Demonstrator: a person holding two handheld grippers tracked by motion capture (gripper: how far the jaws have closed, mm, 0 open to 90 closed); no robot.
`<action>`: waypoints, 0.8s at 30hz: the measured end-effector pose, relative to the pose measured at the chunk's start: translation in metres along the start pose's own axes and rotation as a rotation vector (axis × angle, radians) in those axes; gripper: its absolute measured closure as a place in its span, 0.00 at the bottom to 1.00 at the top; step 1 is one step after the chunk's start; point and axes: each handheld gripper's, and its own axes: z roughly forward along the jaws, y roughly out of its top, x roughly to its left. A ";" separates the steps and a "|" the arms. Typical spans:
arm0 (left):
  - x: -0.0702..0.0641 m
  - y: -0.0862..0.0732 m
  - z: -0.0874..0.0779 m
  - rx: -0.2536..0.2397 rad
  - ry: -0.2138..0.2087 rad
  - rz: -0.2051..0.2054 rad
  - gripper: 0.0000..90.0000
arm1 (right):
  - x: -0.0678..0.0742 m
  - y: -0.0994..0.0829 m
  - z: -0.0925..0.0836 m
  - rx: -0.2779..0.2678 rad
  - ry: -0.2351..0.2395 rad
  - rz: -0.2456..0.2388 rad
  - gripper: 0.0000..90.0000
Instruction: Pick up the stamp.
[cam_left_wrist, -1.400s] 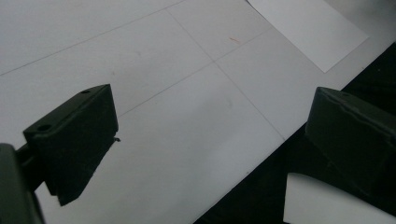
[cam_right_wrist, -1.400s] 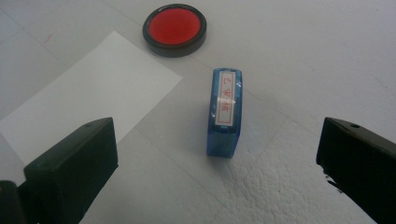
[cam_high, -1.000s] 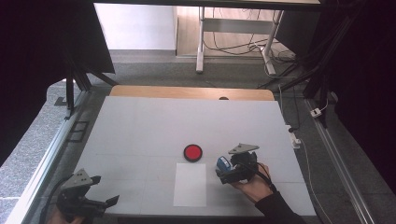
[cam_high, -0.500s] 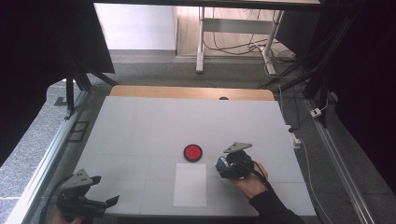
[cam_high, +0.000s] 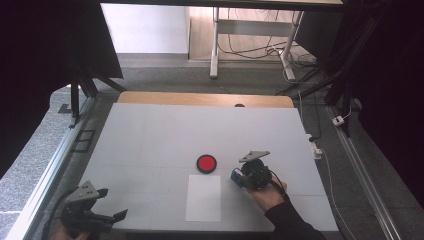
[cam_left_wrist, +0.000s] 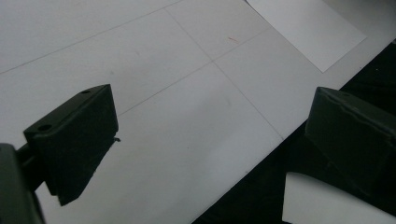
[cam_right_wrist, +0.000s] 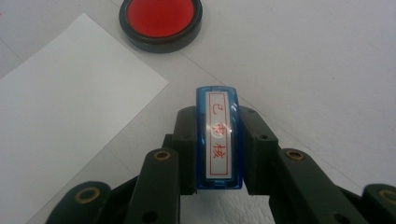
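Right gripper view shows the right gripper (cam_right_wrist: 218, 154) clamped on a blue stamp (cam_right_wrist: 218, 140), its jaws having just closed on the narrow translucent plastic body. Its white label carries red characters inside a red frame. Just beyond it lie a round red ink pad (cam_right_wrist: 161, 21) in a black rim and a smooth white paper sheet (cam_right_wrist: 60, 112). High view shows the matte pale grey table (cam_high: 150, 135), marked by faint lines, with a speckled grey floor around it. At the near left corner, the left gripper (cam_high: 112, 205) stands spread wide, with nothing between its jaws.
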 end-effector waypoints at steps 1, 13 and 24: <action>0.000 0.000 0.000 0.000 0.000 0.000 0.03 | 0.000 0.000 0.000 -0.001 0.001 0.000 0.79; 0.001 0.000 -0.001 -0.010 -0.004 -0.007 0.03 | -0.003 0.001 -0.011 -0.038 0.013 -0.016 0.79; 0.000 0.000 -0.001 -0.015 -0.004 0.005 0.03 | -0.013 0.001 -0.026 -0.097 0.048 -0.003 0.79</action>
